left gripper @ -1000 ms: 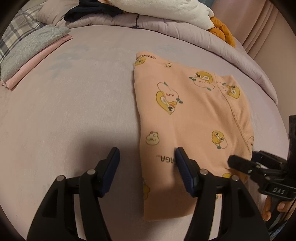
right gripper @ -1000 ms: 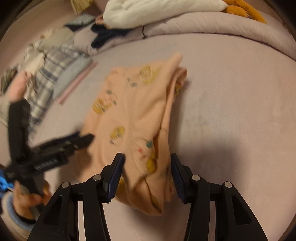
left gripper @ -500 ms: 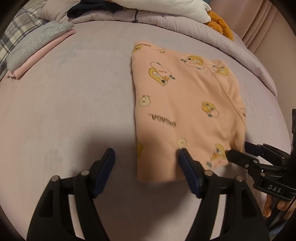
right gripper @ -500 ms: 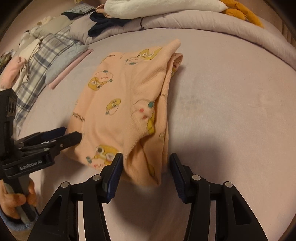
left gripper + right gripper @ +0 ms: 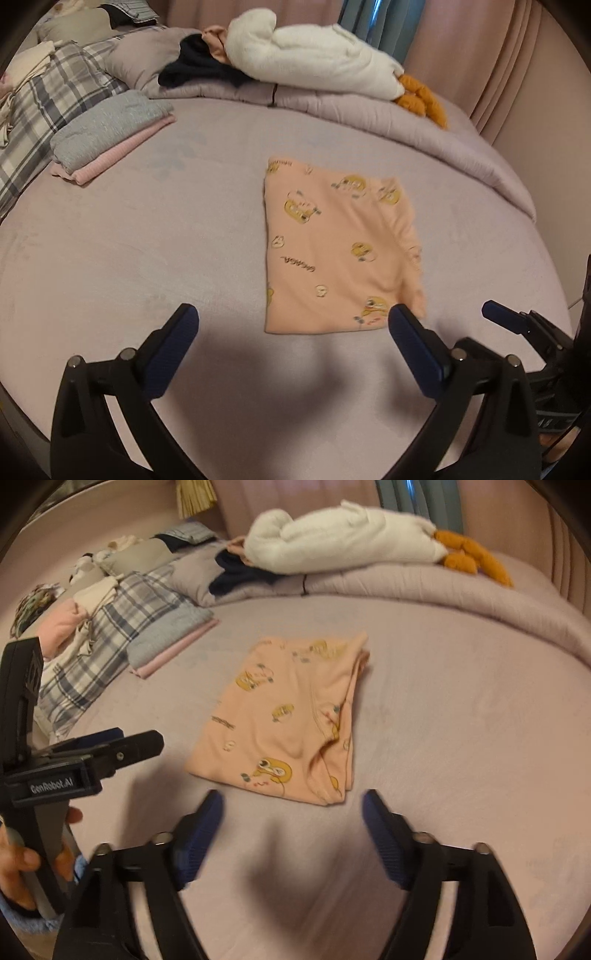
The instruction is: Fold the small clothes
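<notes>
Peach garment (image 5: 332, 247) lies folded on bed (image 5: 147, 240), long axis near-to-far, just beyond my left hand-held gripper (image 5: 291, 325) and right hand-held gripper (image 5: 291, 808); jaws just opened, empty; right nearer its layered edge.

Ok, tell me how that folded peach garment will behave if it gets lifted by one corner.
The peach garment is probably floppy: its right edge shows soft wrinkles and loose layers, so the fold would likely fall open. It looks thin and flat on the bed, so likely light. Pushed, it may bunch rather than slide.
</notes>
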Demonstrator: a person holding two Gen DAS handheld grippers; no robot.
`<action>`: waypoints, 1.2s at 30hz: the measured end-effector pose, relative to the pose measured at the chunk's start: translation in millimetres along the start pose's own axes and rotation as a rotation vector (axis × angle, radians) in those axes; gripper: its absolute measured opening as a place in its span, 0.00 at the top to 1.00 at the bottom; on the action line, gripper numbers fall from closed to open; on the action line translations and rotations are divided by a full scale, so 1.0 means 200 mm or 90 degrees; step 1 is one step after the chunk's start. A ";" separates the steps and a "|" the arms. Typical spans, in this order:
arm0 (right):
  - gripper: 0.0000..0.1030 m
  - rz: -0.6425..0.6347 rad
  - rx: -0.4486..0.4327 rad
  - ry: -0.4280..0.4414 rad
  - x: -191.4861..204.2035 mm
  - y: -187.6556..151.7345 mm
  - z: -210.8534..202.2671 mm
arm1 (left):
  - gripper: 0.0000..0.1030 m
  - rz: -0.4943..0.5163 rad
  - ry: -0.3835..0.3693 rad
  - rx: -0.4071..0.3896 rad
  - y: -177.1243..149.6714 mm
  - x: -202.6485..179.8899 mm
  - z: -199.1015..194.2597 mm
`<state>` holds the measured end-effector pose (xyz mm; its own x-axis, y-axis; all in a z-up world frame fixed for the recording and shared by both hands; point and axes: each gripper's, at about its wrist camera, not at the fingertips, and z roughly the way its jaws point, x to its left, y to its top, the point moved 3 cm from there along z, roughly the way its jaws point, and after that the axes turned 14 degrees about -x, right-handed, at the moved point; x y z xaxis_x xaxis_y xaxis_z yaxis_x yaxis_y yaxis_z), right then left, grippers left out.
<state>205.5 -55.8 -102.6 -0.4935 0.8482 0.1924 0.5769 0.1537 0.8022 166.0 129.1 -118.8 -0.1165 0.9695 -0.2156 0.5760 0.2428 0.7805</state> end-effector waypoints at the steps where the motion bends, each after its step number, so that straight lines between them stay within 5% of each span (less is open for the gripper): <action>1: 0.16 -0.010 -0.013 -0.002 0.02 0.01 -0.03 | 0.00 -0.001 0.003 -0.002 0.00 -0.01 -0.03; 7: 0.04 -0.036 -0.027 -0.029 0.06 0.04 -0.08 | 0.00 0.025 0.040 -0.007 0.01 -0.07 -0.16; 13: 0.04 -0.037 -0.040 -0.037 0.08 0.03 -0.17 | 0.00 0.051 0.071 0.014 -0.03 -0.12 -0.25; 27: 0.04 -0.052 -0.016 -0.055 0.20 0.07 -0.28 | 0.00 0.074 0.133 -0.023 -0.01 -0.13 -0.44; 36: 0.04 -0.066 -0.037 -0.040 0.27 0.15 -0.34 | 0.00 0.070 0.135 -0.043 0.01 -0.15 -0.51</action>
<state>151.0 -40.1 -29.6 -0.5052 0.8599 0.0725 0.4860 0.2141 0.8473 89.1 104.0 -51.2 -0.2271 0.9739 -0.0045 0.5401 0.1298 0.8316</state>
